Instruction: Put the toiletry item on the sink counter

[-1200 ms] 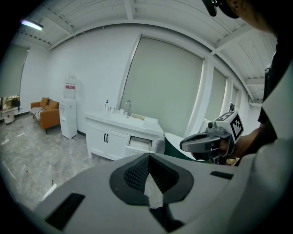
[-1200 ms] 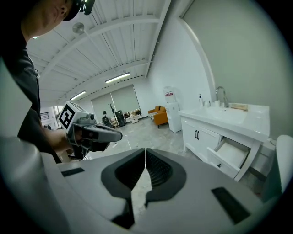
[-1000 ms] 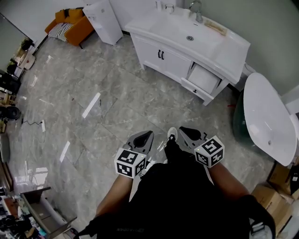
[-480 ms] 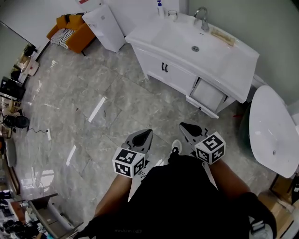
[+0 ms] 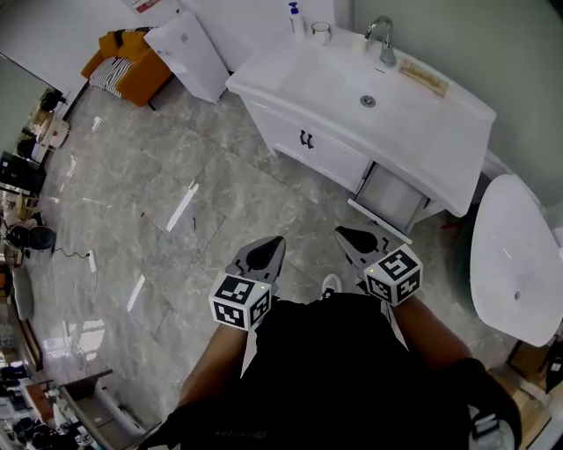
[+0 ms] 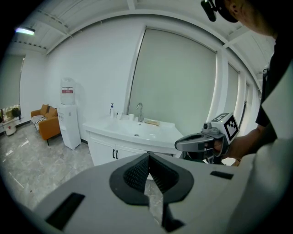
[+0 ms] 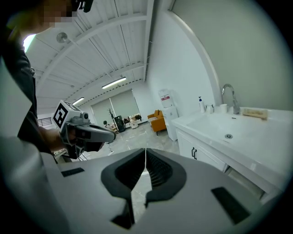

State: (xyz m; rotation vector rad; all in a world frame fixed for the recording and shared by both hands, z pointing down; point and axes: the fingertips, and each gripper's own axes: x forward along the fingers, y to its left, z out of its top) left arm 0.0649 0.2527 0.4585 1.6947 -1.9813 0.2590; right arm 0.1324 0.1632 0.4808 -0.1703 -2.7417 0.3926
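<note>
Jaws pressed together, empty, on left gripper (image 5: 271, 244) and right gripper (image 5: 345, 234); we stand well short of the counter (image 5: 273, 70). No toiletry item is held (only a bottle (image 5: 291, 15) shows, on the counter's far corner), so we should step closer and try the open drawer (image 5: 387, 195).

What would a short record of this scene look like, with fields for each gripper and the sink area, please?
left gripper: jaws together, nothing between them
right gripper: jaws together, nothing between them
sink counter: white, ahead of both grippers, untouched
back of counter: pump bottle, cup, faucet
drawer: pulled open below the counter
</note>
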